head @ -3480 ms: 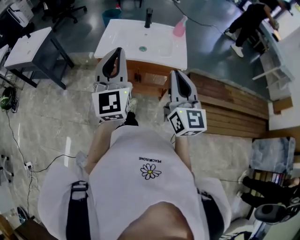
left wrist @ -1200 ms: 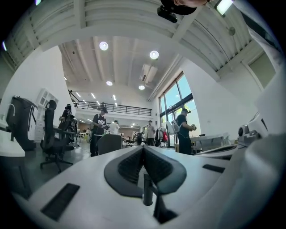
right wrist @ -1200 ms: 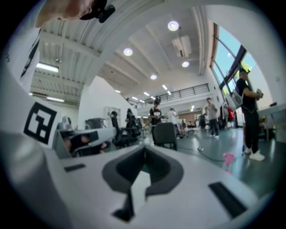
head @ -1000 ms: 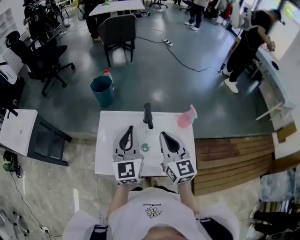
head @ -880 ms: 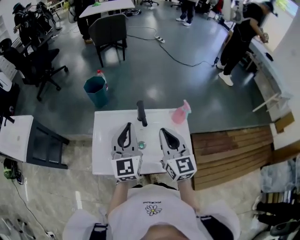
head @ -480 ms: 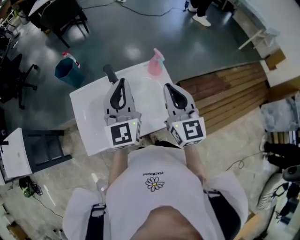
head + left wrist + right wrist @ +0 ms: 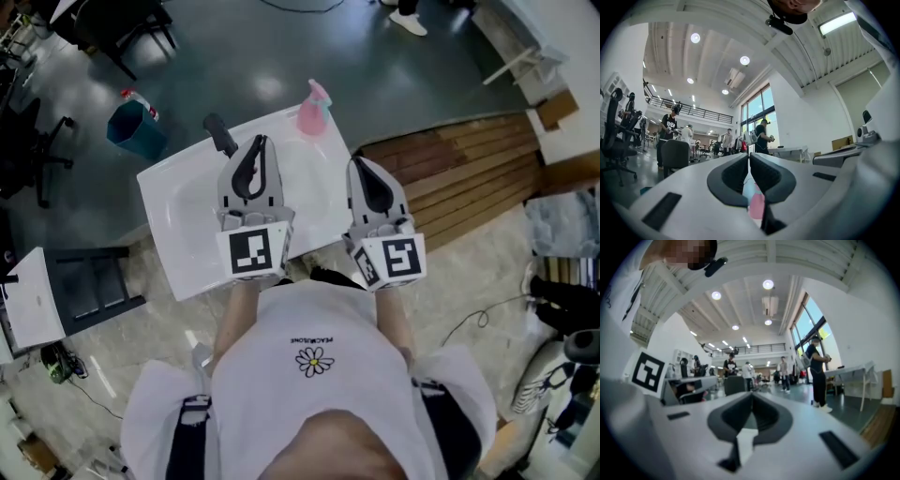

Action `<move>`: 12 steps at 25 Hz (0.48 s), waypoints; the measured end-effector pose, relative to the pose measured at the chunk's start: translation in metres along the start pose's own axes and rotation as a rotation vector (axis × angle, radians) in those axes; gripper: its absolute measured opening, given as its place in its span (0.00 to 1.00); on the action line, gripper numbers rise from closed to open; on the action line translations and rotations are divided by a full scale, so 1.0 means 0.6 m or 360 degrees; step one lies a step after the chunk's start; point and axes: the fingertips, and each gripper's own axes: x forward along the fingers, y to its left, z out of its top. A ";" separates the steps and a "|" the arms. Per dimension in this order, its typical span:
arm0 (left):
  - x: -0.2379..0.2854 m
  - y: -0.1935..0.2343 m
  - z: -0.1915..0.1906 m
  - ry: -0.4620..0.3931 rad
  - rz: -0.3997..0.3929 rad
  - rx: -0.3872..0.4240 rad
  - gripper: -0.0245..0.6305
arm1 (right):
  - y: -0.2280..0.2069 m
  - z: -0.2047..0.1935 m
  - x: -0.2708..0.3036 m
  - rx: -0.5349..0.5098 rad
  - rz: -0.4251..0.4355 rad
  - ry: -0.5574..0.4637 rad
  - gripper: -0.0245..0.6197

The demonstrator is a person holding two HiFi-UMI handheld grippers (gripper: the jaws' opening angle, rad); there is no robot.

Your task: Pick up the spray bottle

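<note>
Moved further over the white sink (image 7: 178, 234), left gripper (image 7: 260, 142) and right gripper (image 7: 362, 161) are held clenched and empty, while the pink spray bottle (image 7: 314, 111) is seen upper centre on its far corner.

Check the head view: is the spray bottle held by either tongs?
No, the pink spray bottle stands on the white basin top, apart from the left tongs and the right tongs.

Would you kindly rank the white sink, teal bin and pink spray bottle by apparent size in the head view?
1. white sink
2. teal bin
3. pink spray bottle
The bin sits farther away, on the floor, so that gap is unsure.
</note>
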 end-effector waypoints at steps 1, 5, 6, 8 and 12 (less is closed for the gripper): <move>0.008 -0.001 0.000 0.0008 -0.0029 -0.0011 0.07 | 0.001 -0.001 0.001 0.0003 0.0004 0.0001 0.08; 0.040 -0.002 -0.011 0.0040 -0.0117 -0.0021 0.17 | 0.005 -0.008 0.006 0.0007 0.0021 0.0017 0.08; 0.048 -0.002 -0.012 0.0041 -0.0132 -0.0016 0.19 | 0.005 -0.009 0.007 0.0008 0.0024 0.0022 0.08; 0.065 -0.006 -0.012 0.0039 -0.0171 -0.0008 0.24 | 0.003 -0.013 0.008 0.0012 0.0026 0.0031 0.08; 0.103 -0.015 -0.032 0.0088 -0.0248 -0.0036 0.37 | -0.003 -0.021 0.008 0.0026 0.0018 0.0046 0.08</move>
